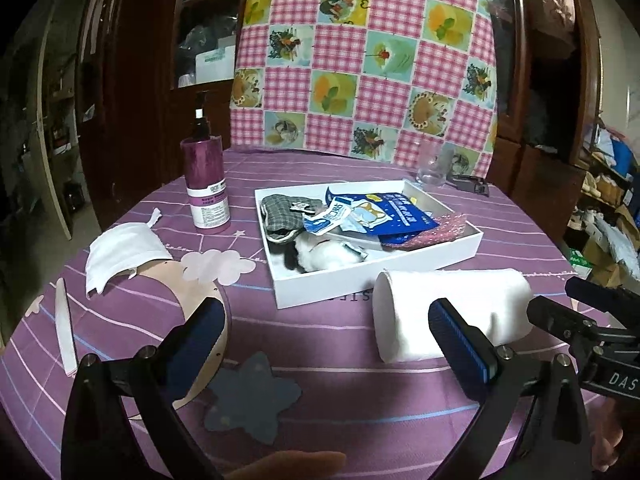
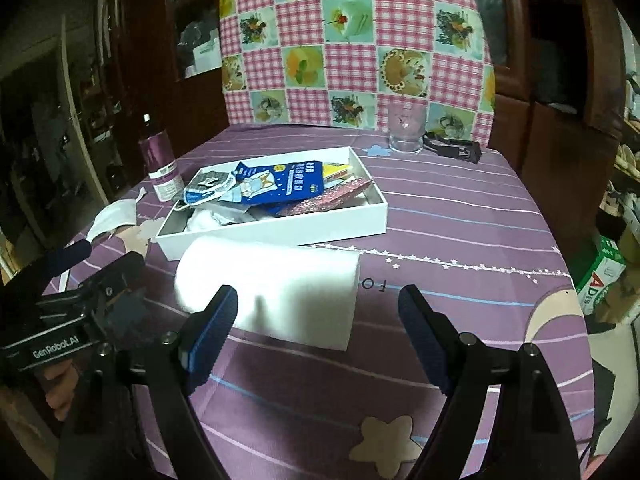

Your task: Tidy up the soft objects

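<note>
White roll [image 1: 452,312] lies beside both grippers; left [image 1: 326,330] and right [image 2: 318,320] jaws spread wide, empty

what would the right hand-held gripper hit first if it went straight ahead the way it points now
Probably the white roll of soft paper lying on its side on the purple tablecloth. The open right hand-held gripper points at its right end; depth is unclear, so it might only clip that end.

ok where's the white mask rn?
Left wrist view: the white mask lies on the purple tablecloth, left of the white box, just before the pump bottle.
</note>
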The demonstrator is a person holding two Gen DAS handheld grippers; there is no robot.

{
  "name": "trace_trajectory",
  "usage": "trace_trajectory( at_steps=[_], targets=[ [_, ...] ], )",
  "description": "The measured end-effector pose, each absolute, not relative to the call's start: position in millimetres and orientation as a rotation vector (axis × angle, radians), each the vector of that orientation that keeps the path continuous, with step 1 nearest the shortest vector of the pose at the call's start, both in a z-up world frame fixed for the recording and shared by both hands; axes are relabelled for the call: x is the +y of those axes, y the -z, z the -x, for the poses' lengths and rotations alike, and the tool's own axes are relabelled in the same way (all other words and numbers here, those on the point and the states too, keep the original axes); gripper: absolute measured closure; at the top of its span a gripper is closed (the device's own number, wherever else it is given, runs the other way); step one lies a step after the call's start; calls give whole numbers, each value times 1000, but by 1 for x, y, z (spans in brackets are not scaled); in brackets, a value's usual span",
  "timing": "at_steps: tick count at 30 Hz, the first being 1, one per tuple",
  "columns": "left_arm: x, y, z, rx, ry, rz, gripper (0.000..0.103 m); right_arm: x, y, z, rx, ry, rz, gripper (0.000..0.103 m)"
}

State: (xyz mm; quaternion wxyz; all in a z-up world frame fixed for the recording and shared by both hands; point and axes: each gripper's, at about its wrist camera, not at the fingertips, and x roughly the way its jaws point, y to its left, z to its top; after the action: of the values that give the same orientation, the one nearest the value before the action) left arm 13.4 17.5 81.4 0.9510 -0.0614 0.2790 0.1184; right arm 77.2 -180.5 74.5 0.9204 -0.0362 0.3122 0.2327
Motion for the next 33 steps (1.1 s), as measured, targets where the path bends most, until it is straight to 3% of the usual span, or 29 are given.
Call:
trace_trajectory(
  at_steps=[33],
  targets=[
    [18, -82, -13, 552, -248, 127, 0, -191, -73, -78, 636, -433, 36, 20]
  ],
)
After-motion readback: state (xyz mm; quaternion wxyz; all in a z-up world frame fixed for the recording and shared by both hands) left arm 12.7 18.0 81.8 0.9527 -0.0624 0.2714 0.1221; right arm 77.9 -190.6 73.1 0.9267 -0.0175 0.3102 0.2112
